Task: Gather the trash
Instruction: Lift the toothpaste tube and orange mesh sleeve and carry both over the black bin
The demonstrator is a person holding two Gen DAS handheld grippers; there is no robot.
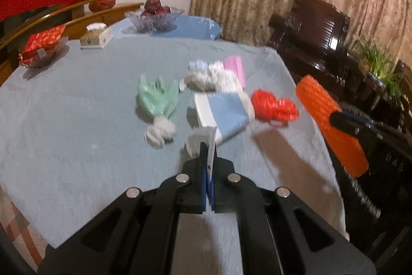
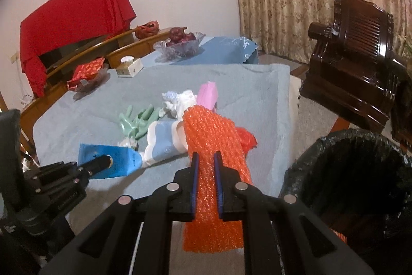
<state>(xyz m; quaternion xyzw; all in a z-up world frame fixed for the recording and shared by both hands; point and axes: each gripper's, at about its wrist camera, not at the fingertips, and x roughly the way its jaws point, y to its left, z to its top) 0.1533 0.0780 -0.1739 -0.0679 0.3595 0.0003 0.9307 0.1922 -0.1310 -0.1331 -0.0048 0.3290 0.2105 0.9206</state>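
Trash lies scattered on the grey tablecloth (image 1: 77, 107), and two pieces are already gripped. The left gripper (image 1: 209, 166) is clamped on a thin blue wrapper (image 2: 110, 161); the right gripper (image 2: 206, 177) pinches an orange foam net (image 2: 213, 146). With so little wrapper edge caught, it could slip free before reaching the black-lined bin (image 2: 303, 172) at four o'clock of the net.
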